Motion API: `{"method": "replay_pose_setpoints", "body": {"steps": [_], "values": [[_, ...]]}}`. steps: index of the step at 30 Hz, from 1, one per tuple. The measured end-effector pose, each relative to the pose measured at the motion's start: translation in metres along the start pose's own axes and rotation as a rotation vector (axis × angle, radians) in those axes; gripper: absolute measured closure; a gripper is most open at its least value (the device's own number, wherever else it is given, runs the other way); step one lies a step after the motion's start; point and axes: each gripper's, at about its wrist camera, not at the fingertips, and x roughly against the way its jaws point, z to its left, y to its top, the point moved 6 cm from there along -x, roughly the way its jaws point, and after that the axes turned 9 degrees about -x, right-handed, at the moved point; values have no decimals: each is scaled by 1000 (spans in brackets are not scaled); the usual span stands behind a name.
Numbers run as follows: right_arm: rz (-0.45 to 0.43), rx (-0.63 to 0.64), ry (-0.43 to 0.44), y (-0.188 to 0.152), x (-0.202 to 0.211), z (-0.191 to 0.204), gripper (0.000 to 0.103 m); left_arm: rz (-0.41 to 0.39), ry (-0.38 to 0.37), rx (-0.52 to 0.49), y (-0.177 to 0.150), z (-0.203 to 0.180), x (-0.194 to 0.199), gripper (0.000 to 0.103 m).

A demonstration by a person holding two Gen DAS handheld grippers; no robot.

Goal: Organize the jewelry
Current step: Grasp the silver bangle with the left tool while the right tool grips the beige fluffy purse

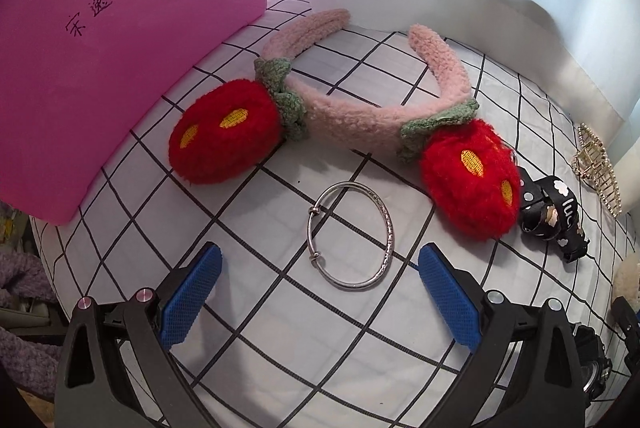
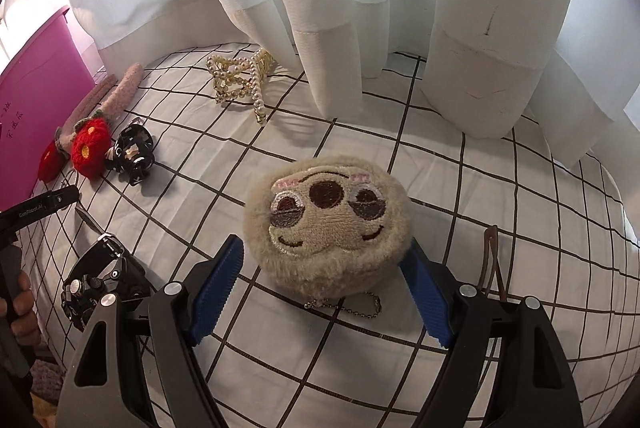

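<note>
In the left wrist view, a silver bangle (image 1: 349,235) lies on the checked cloth just ahead of my open left gripper (image 1: 320,260), between its blue pads and untouched. Behind it lies a pink plush headband (image 1: 352,112) with two red strawberries. A black printed hair tie (image 1: 554,218) and a pearl hair claw (image 1: 596,164) lie to the right. In the right wrist view, my open right gripper (image 2: 324,248) straddles a beige plush face charm (image 2: 328,220) with a ball chain; the pads stand beside it. The pearl claw (image 2: 240,80) lies further back.
A pink box (image 1: 120,40) with handwriting stands at the left. White curtains (image 2: 328,8) hang at the back onto the cloth. A brown hair clip (image 2: 494,260) lies right of the right gripper. The left gripper's body (image 2: 100,280) shows at left in the right wrist view.
</note>
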Motion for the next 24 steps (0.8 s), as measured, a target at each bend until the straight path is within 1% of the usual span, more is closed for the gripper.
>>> {"method": "replay_pose_setpoints", "body": {"steps": [6,12,15,20,21,22,23,24], "values": [[3,-1,-22,4,-9,2,27,-32,3,-7,8,-2,-4,5],[-23,20,-44,5,-11,4,27,-71,14,1,12,-4,-6,5],[-28,42,-57,4,-12,6,27,-69,13,-1,13,-5,-7,6],[-38,68,-49,3,-12,8,27,-48,2,-10,10,-4,-5,7],[-39,71,-48,3,-12,9,27,-52,0,-15,9,-4,-4,9],[-40,73,-46,3,-11,8,27,-61,-3,-23,10,-5,-3,15],[-42,75,-45,3,-12,8,27,-70,-6,-35,9,-8,-1,23],[-44,76,-44,3,-12,9,28,-77,-13,-49,9,-11,1,28]]}}
